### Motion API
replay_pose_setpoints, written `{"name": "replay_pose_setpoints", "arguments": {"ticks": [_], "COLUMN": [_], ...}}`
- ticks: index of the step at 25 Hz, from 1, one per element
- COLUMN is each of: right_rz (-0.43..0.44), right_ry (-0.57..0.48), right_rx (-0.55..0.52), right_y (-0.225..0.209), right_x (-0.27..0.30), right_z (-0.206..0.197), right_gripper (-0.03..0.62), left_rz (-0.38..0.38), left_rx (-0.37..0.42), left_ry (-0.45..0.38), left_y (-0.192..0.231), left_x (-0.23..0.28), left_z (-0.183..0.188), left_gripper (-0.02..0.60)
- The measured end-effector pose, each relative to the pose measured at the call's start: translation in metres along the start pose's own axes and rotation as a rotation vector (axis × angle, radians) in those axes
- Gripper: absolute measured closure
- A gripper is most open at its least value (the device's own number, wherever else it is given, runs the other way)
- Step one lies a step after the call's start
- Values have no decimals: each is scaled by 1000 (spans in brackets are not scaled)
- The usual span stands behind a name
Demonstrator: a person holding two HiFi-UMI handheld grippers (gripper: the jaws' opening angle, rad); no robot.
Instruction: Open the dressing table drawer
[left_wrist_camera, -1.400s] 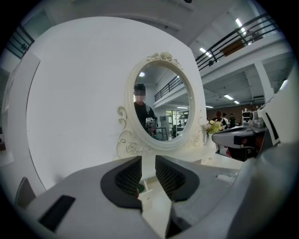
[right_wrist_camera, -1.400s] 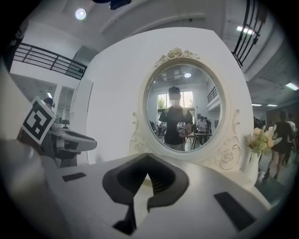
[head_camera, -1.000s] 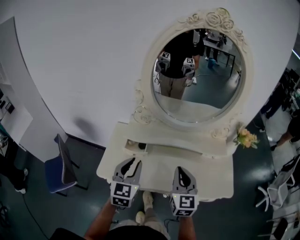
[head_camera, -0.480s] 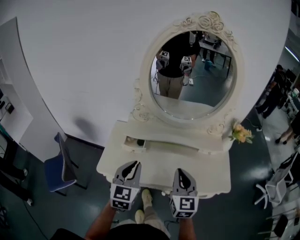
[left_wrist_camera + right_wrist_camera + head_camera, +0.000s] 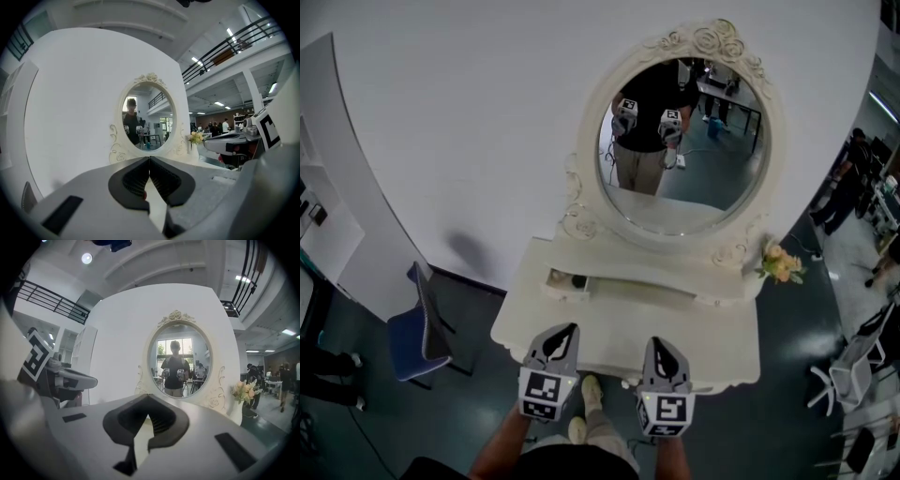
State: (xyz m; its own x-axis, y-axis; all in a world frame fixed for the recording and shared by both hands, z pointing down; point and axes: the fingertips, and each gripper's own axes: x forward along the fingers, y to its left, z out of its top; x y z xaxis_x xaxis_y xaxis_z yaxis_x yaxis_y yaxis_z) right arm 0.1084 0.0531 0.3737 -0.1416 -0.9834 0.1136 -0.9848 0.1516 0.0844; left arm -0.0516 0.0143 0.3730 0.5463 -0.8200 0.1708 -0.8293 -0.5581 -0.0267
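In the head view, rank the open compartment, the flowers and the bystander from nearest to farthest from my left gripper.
1. Open compartment: just ahead of the left gripper, back left of the table.
2. Flowers: back right corner.
3. Bystander: on the floor, far right, beyond the table.

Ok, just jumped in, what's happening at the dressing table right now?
A person stands at the white dressing table with a gripper in each hand. The left gripper and right gripper hover side by side above the tabletop's near edge, pointing toward the oval mirror. Both sets of jaws are together with nothing between them, and neither appears to touch a drawer. A small drawer at the left of the raised shelf looks part-open, with something dark inside.
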Motion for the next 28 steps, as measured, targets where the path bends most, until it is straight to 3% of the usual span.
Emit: {"name": "replay_pose_setpoints", "arguments": {"ticks": [28], "right_rz": [2], "right_ry": [-6], "right_rx": [11], "right_y": [-6], "right_x": [0], "right_z": [-6], "right_gripper": [599], "left_rz": [7], "left_rx": [24], "left_ry": [5], "left_y": [-5], "left_x": [6], "left_z": [-1], "left_gripper": [577]}}
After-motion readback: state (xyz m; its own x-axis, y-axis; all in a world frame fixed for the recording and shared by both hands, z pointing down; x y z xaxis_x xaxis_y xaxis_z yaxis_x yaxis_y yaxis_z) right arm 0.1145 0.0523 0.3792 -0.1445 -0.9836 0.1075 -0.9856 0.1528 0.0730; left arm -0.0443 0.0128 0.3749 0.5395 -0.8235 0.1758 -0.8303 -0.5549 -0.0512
